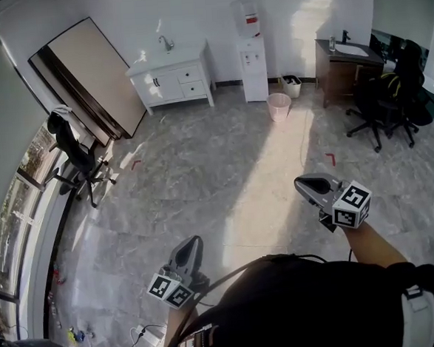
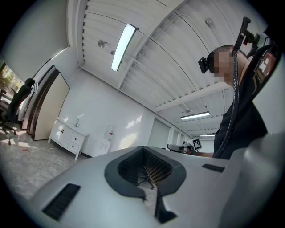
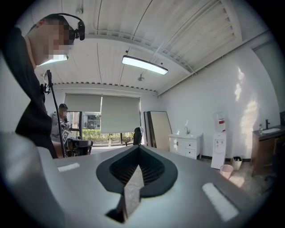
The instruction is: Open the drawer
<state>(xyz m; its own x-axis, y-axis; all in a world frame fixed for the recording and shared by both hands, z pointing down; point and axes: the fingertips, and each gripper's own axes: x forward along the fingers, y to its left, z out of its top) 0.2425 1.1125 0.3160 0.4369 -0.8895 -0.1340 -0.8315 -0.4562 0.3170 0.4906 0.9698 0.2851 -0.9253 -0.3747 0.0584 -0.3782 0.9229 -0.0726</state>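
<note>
The white sink cabinet (image 1: 172, 77) stands against the far wall, and its drawers (image 1: 190, 82) are closed. It also shows small in the left gripper view as the cabinet (image 2: 69, 138) and in the right gripper view as the cabinet (image 3: 186, 146). Both grippers are held in the air over the floor, far from it. My left gripper (image 1: 194, 245) is at the lower middle, shut with nothing in it; its jaws (image 2: 149, 178) meet. My right gripper (image 1: 305, 183) is further right, also shut and empty, with its pads together (image 3: 136, 176).
A water dispenser (image 1: 252, 59), a pink bin (image 1: 279, 106) and a dark sink cabinet (image 1: 343, 67) line the back wall. Office chairs stand at right (image 1: 389, 97) and left (image 1: 75, 153). Large boards (image 1: 92, 78) lean on the left wall. A power strip (image 1: 139, 334) lies on the floor.
</note>
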